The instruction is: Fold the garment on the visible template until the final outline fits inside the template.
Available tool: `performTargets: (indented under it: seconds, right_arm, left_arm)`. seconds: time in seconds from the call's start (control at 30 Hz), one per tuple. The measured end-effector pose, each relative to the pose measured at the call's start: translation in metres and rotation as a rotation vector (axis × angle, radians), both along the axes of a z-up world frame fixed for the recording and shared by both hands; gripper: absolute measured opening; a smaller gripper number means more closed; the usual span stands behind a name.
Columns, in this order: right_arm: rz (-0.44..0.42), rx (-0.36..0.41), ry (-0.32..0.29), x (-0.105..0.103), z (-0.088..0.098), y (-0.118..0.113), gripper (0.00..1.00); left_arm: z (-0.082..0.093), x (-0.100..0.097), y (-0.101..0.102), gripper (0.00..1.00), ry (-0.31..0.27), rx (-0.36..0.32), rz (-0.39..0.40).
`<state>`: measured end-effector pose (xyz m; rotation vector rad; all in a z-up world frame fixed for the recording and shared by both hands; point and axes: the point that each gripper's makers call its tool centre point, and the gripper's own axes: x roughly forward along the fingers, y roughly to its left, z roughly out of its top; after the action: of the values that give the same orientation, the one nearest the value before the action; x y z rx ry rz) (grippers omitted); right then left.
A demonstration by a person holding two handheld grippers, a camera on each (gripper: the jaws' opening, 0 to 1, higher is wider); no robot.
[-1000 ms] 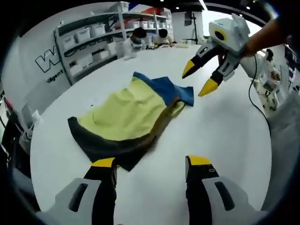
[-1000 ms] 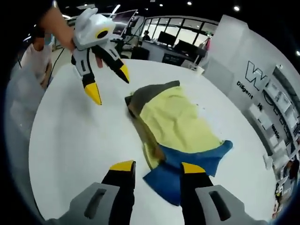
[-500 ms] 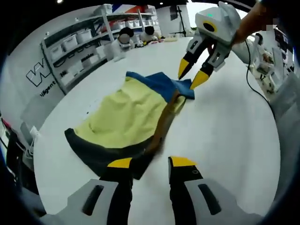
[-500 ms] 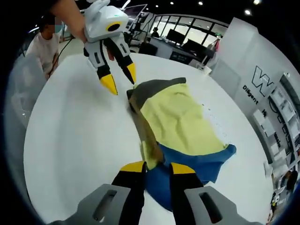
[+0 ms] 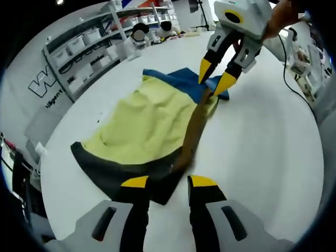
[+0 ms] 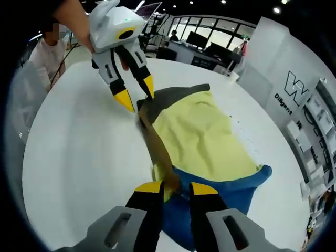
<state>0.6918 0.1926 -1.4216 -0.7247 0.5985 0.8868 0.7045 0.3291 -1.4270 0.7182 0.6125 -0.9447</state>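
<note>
Between both grippers (image 5: 169, 182) (image 6: 170, 188), garment (image 5: 152, 123) edge seemingly pulled taut.

1. A round white worktop (image 5: 262, 147) spans the middle of both views.
2. Grey shelving (image 5: 89, 44) loaded with white bins runs along the upper left of the left gripper view.
3. A white wall panel (image 6: 294, 79) with dark lettering stands at right in the right gripper view.
4. Large windows (image 6: 202, 39) and ceiling spotlights (image 6: 276, 10) sit along the top there.
</note>
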Motion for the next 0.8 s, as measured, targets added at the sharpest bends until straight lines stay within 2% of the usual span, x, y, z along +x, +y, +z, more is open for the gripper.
performTargets:
  seconds: [0.23,0.3,0.37,0.47,0.6,0.73,0.8]
  right_arm:
    - [-0.002,-0.020,0.030,0.005,-0.013,-0.007,0.10]
    - [-0.006,-0.014,0.041,0.005,-0.014,-0.008,0.09]
    - [-0.010,-0.015,0.056,0.006,-0.017,-0.008,0.05]
    - [-0.013,-0.025,0.072,0.006,-0.020,-0.010,0.00]
    - [-0.053,-0.008,0.103,0.004,-0.021,-0.011,0.00]
    - [-0.032,-0.027,0.114,-0.003,-0.024,-0.010,0.00]
    - [-0.025,-0.031,0.134,-0.009,-0.023,-0.009,0.00]
  left_arm:
    - [-0.010,0.007,-0.002,0.25,0.033,0.012,0.026]
    - [-0.012,0.007,-0.003,0.17,0.056,0.007,0.034]
    - [-0.013,0.007,-0.004,0.09,0.054,0.014,0.028]
    - [-0.013,0.008,-0.003,0.09,0.076,0.003,0.053]
    - [-0.015,0.004,-0.001,0.05,0.093,0.011,0.061]
    - [-0.016,-0.003,0.001,0.04,0.150,-0.016,0.111]
    - [-0.016,-0.005,0.002,0.03,0.160,-0.016,0.113]
